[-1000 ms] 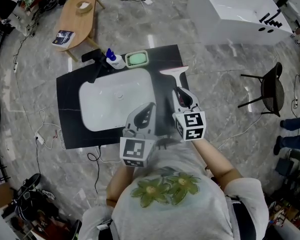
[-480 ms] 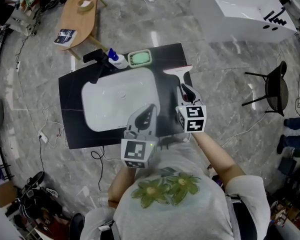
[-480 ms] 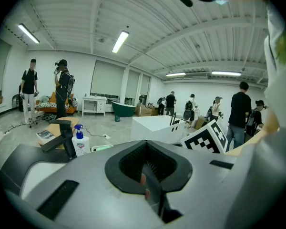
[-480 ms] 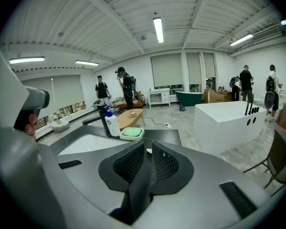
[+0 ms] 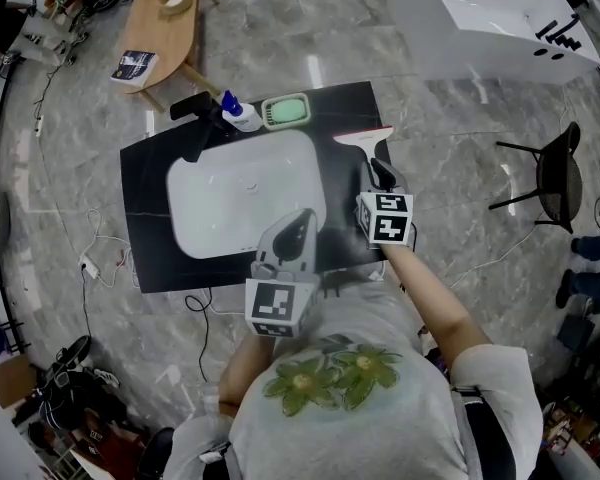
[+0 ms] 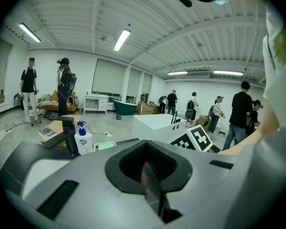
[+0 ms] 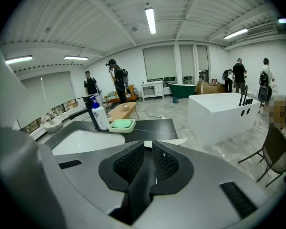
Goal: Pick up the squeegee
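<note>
The squeegee (image 5: 366, 136) lies on the black counter (image 5: 145, 173) to the right of the sink, its white blade at the far end and its dark handle running back toward me. My right gripper (image 5: 381, 176) is over the handle's near end, jaws shut with nothing between them; whether it touches the handle I cannot tell. In the right gripper view the white blade (image 7: 169, 141) shows just past the shut right gripper (image 7: 148, 150). My left gripper (image 5: 300, 220) hovers by the sink's near right corner, shut and holding nothing, as the left gripper view also shows for the left gripper (image 6: 146, 165).
A white sink (image 5: 240, 203) fills the counter's middle. A black faucet (image 5: 194, 110), a soap bottle (image 5: 238, 116) and a green soap dish (image 5: 285, 111) stand along its far edge. A white tub (image 5: 485, 18), a black chair (image 5: 548, 173) and a wooden table (image 5: 160, 23) stand around. Several people are at the far side of the room.
My right gripper has moved away from me and lower, from the counter's near part to over the squeegee's handle. Its jaws stay shut. The left gripper has kept still.
</note>
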`<state>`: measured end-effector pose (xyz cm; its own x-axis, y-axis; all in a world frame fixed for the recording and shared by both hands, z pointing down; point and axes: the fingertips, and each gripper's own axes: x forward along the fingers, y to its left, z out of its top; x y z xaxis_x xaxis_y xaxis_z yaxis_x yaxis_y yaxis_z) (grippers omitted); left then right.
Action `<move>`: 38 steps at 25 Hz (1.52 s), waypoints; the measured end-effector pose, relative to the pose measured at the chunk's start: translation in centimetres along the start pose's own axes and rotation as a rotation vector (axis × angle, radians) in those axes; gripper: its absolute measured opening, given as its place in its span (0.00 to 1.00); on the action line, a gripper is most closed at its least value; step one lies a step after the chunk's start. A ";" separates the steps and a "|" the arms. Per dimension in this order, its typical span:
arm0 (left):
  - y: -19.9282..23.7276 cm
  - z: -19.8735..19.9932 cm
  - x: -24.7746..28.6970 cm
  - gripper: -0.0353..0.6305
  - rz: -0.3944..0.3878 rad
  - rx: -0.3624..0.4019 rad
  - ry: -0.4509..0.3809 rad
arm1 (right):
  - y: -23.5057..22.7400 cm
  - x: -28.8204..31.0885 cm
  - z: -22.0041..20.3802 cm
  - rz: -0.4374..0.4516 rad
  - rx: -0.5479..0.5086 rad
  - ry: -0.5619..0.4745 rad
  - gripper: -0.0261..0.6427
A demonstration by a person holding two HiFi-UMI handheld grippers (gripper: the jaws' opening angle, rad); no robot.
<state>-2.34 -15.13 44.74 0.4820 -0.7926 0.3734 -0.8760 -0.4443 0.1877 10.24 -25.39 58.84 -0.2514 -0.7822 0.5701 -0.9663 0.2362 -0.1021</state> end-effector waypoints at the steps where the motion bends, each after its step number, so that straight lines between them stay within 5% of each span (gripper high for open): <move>1: 0.0 -0.1 0.0 0.06 0.001 0.000 0.002 | -0.1 0.3 -0.2 -0.008 -0.002 0.004 0.08; 18: 0.3 -0.2 0.3 0.06 0.008 -0.009 0.015 | -2.3 3.9 -2.9 -0.076 -0.032 0.086 0.21; 38: 1.3 -0.7 0.3 0.06 0.029 -0.017 0.039 | -2.8 6.6 -5.0 -0.091 -0.036 0.180 0.23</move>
<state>-3.38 -15.67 45.73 0.4556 -0.7879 0.4143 -0.8899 -0.4139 0.1916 11.58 -28.36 66.98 -0.1466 -0.6866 0.7121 -0.9812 0.1925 -0.0164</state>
